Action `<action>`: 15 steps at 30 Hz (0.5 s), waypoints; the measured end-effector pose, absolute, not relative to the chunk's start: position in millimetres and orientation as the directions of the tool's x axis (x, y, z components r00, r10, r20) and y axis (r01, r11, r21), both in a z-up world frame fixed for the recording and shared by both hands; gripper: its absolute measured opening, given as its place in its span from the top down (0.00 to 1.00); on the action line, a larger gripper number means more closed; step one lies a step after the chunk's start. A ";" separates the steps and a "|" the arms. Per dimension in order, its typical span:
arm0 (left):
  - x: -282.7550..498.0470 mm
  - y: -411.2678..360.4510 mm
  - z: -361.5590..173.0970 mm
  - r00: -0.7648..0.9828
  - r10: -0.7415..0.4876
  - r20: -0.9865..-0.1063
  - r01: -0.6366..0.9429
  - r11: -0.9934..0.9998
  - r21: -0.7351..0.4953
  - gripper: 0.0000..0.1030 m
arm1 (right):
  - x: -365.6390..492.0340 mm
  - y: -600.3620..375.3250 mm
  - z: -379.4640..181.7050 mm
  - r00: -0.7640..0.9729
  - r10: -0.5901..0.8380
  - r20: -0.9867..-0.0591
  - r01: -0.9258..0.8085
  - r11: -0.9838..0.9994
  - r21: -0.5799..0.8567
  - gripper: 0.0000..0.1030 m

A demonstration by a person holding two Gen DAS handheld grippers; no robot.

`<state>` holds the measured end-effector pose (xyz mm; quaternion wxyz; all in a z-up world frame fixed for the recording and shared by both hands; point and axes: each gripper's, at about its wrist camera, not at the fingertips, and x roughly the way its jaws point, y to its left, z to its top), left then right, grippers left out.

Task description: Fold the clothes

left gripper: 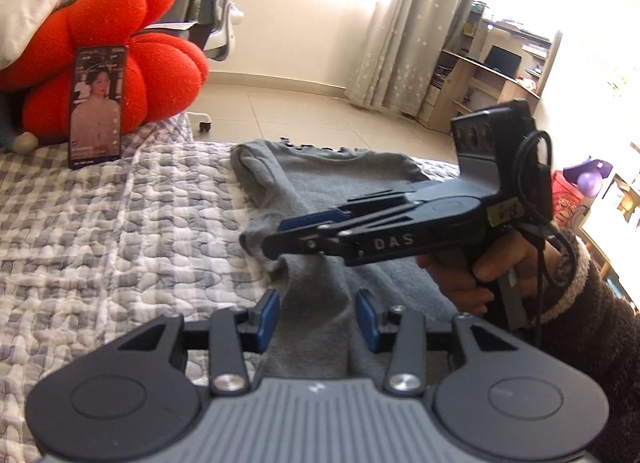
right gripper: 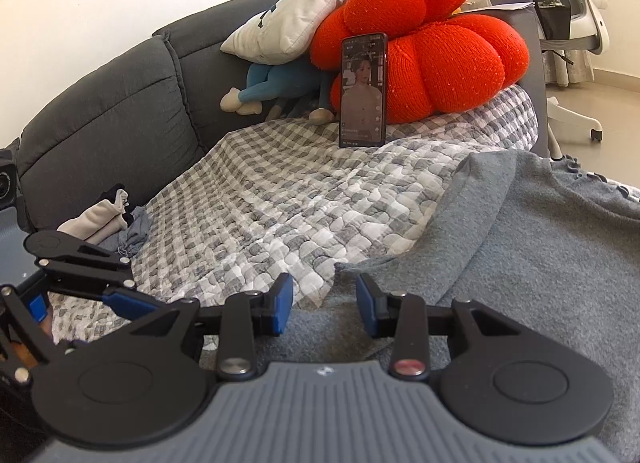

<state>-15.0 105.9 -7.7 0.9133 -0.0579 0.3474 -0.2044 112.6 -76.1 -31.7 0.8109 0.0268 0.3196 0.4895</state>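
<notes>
While both claws (left gripper: 318, 317) (right gripper: 324, 305) gape, grey sweater (left gripper: 344, 191) on checked quilt (left gripper: 120, 223), dark sofa (right gripper: 100, 111), tiled floor (left gripper: 280, 111).

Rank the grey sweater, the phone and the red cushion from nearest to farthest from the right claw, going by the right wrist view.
1. Grey sweater: directly under and ahead of the right claw, spreading right.
2. Phone: farther ahead, standing upright on the checked quilt.
3. Red cushion: just behind the phone, propping it up.
</notes>
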 end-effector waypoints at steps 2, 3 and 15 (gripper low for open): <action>-4.7 110.5 -15.4 0.661 -0.418 -0.623 0.311 0.908 -0.280 0.57 | 113.3 -76.8 -31.5 0.314 0.813 -0.491 -0.772 0.519 0.366 0.61; 1.2 111.2 -20.2 0.655 -0.416 -0.631 0.301 0.909 -0.288 0.57 | 113.8 -77.5 -31.4 0.312 0.814 -0.490 -0.769 0.519 0.373 0.61; 32.4 103.6 -44.3 0.647 -0.507 -0.569 0.293 0.855 -0.428 0.77 | 130.3 -104.1 -25.6 0.308 0.839 -0.449 -0.672 0.526 0.521 0.61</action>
